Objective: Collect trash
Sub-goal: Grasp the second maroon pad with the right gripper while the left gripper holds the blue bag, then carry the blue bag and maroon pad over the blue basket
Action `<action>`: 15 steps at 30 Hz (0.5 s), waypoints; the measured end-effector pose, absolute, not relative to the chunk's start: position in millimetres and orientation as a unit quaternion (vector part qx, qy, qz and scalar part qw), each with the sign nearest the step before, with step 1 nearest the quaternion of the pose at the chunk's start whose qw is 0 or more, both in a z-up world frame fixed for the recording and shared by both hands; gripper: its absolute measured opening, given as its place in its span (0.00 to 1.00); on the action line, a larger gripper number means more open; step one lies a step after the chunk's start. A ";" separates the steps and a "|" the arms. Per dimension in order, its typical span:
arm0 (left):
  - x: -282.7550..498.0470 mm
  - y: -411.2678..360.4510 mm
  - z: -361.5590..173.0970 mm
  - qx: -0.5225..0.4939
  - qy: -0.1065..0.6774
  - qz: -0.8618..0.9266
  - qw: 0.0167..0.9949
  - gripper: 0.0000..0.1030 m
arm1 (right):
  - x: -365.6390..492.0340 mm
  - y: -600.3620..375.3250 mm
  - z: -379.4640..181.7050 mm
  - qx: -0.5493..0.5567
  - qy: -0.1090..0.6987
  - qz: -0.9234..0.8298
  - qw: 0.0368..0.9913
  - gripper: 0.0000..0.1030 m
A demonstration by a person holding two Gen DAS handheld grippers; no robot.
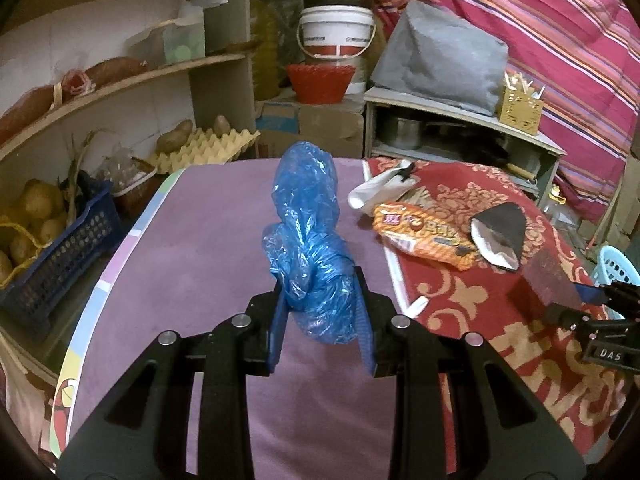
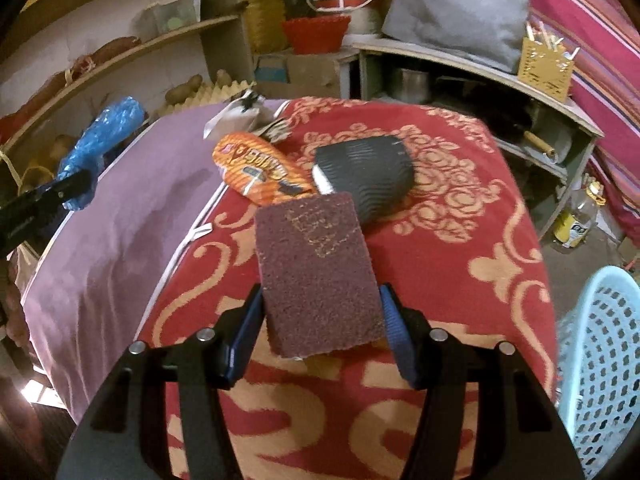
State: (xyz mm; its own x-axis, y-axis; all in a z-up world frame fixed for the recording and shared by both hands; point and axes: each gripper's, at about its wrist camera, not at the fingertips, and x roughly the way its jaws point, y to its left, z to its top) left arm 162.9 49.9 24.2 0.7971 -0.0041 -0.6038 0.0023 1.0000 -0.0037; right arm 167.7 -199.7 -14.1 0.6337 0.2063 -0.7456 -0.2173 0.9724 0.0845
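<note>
My left gripper (image 1: 320, 300) is shut on a crumpled blue plastic bag (image 1: 308, 232), which sticks up above the purple cloth; the same blue bag (image 2: 100, 136) shows at far left in the right wrist view. My right gripper (image 2: 320, 312) is shut on a dark red scouring sponge (image 2: 316, 268), held over the red patterned cloth; that sponge (image 1: 548, 276) appears at right in the left wrist view. On the cloth lie an orange snack wrapper (image 1: 424, 236) (image 2: 260, 172), a black-and-white wrapper (image 1: 500, 236) (image 2: 368, 176) and a white crumpled wrapper (image 1: 380, 190) (image 2: 232, 116).
A light blue perforated basket (image 2: 600, 360) (image 1: 616, 268) stands at the right beside the bed. Shelves with potatoes, an egg tray (image 1: 200, 148) and a blue crate (image 1: 60, 264) are at left. A low shelf (image 1: 460, 120) with pots, a white bucket (image 1: 336, 32) and a red bowl stand behind.
</note>
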 end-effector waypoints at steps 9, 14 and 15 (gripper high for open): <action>153.9 22.8 36.1 -0.001 0.302 -0.026 0.953 0.28 | 150.8 -242.3 4.8 0.012 0.372 0.078 0.925 0.56; 153.9 2.7 38.3 0.004 0.298 -0.039 0.954 0.28 | 142.7 -270.3 10.3 0.020 0.358 0.052 0.932 0.56; 154.3 -1.9 39.1 0.003 0.297 -0.043 0.954 0.28 | 140.5 -275.3 11.6 0.022 0.356 0.048 0.933 0.56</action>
